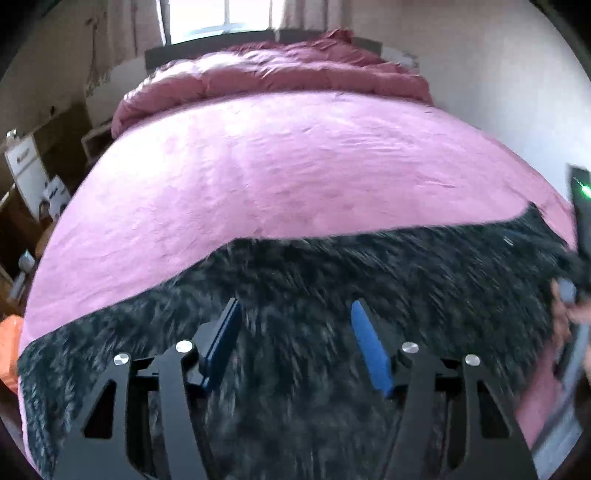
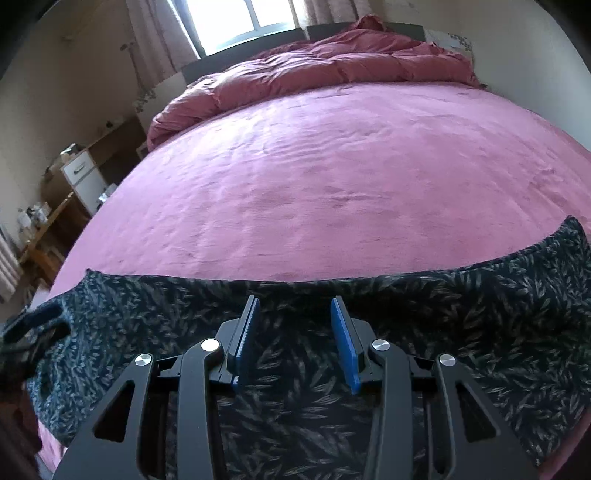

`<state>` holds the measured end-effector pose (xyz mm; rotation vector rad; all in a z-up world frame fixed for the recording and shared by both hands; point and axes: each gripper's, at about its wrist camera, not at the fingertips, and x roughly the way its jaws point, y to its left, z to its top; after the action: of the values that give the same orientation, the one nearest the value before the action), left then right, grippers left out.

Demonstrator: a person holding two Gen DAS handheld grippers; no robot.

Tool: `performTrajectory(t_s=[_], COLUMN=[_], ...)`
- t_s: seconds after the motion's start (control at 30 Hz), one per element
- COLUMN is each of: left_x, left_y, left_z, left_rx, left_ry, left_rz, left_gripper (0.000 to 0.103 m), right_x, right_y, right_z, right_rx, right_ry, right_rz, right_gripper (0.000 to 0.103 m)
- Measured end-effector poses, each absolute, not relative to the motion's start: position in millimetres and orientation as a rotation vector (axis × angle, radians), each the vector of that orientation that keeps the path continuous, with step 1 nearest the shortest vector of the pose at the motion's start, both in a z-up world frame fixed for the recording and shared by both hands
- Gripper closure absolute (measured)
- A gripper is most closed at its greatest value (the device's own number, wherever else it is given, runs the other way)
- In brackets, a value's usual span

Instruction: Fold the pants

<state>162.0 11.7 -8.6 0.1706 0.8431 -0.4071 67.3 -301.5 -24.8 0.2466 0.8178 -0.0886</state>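
Left gripper [image 1: 293, 308]: two black fingers faced with blue pads [image 1: 371, 350], jaws standing moderately apart with nothing between them; they hang over the dark cloth, and no pad presses on it. The picture from this wrist is smeared by motion, so whether the tips brush the fabric cannot be told.

Right gripper [image 2: 295, 304]: same build, two blue pads [image 2: 345, 345], one of them ribbed along its edge; jaws parted somewhat more narrowly, empty, poised above the cloth.

Pants [image 2: 295, 417]: one garment, dark navy to black, printed all over with small grey leaf or feather shapes. It lies spread flat as a broad band along the near edge of the bed, reaching from the left of the right wrist view to its right, where one corner rises to a point. Its far edge runs nearly straight across the sheet. The same pants [image 1: 332, 295] fill the lower half of the left wrist view, the print blurred.

Bed [image 2: 314, 177]: one, covered by a pink sheet with light creases; one crumpled darker pink duvet [image 2: 314, 62] is bunched at the far end, below one bright window [image 2: 236, 22].

Person: a hand [image 1: 569, 317] shows at the right margin of the left wrist view, beside the pants.

Furniture [image 2: 79, 177]: a white drawer unit among wooden shelves stands left of the bed.
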Motion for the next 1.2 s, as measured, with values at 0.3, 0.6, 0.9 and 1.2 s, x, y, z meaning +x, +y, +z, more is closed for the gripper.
performTrajectory(t_s=[0.3,0.6,0.9,1.2], left_x=[215.4,176.3,108.9,99.9], left_y=[10.5,1.8,13.8,33.2], left_z=[-43.2,-44.3,-48.9,-44.5], left_rx=[0.141,0.256,0.274,0.195], left_ry=[0.827,0.785,0.743,0.706], left_rz=[-0.353,-0.362,-0.368,-0.332], left_gripper=[0.039,0.035,0.02,0.014], right_x=[89.5,85.1,55.2,5.4], right_y=[-293.9,-295.0,-310.6,-356.4], right_z=[-38.7,-37.6,-29.5,-2.2], right_rx=[0.13,0.129,0.224,0.195], right_ry=[0.847,0.819,0.849,0.744], right_rz=[-0.135,-0.14,-0.183,-0.473], right_gripper=[0.065,0.064,0.063,0.055])
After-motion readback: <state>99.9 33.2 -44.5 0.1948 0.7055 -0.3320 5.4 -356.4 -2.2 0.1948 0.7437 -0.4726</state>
